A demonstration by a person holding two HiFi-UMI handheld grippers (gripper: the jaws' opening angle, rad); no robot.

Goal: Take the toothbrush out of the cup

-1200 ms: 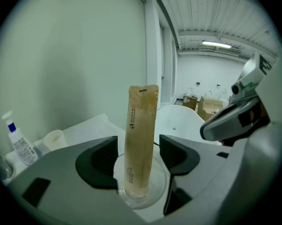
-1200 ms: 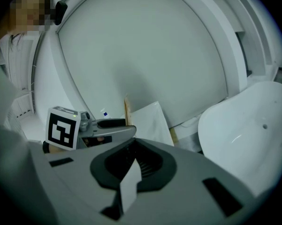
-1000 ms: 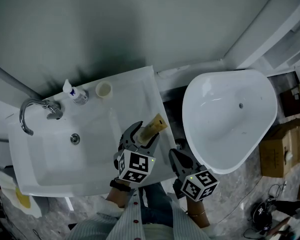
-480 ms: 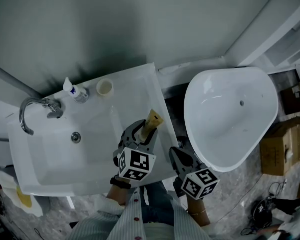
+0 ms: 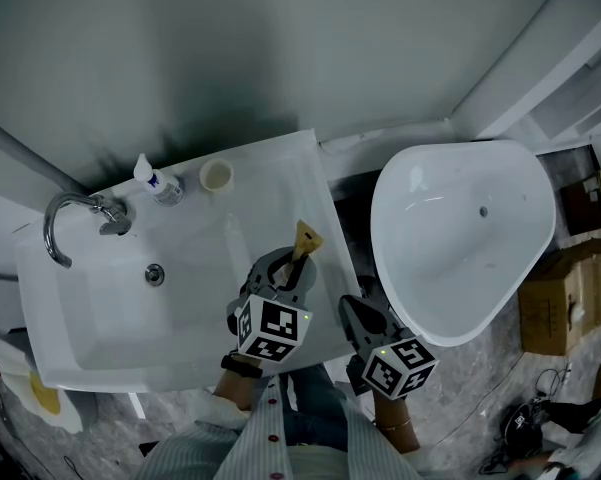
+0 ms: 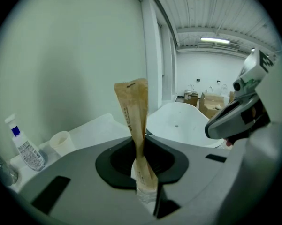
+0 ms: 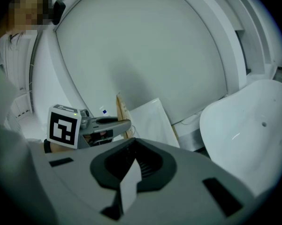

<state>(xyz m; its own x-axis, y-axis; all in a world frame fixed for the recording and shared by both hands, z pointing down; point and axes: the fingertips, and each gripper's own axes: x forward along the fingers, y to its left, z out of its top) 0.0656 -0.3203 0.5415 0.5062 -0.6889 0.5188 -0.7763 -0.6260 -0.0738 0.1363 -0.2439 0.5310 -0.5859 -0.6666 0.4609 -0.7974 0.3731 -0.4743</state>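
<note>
My left gripper (image 5: 286, 268) is over the sink's right rim, its jaws closing, and the pads pinch the lower end of a brown paper-wrapped toothbrush (image 5: 304, 240). In the left gripper view that wrapped toothbrush (image 6: 134, 118) stands upright from the left gripper (image 6: 143, 191). An empty pale cup (image 5: 216, 175) sits on the sink's back ledge, well away from both grippers; it shows as the small cup (image 6: 61, 142) at lower left. My right gripper (image 5: 361, 314) hangs beside the sink, shut with nothing in it.
A white sink (image 5: 280, 183) has a chrome faucet (image 5: 72, 224) at its left and a small bottle (image 5: 158, 184) beside the cup. A white bathtub (image 5: 460, 238) fills the right side. Cardboard boxes (image 5: 555, 303) stand on the floor past it.
The left jaws have closed from wide open onto the wrapped toothbrush. The wrapper has swung from lying aslant to standing more upright. The right gripper has not moved.
</note>
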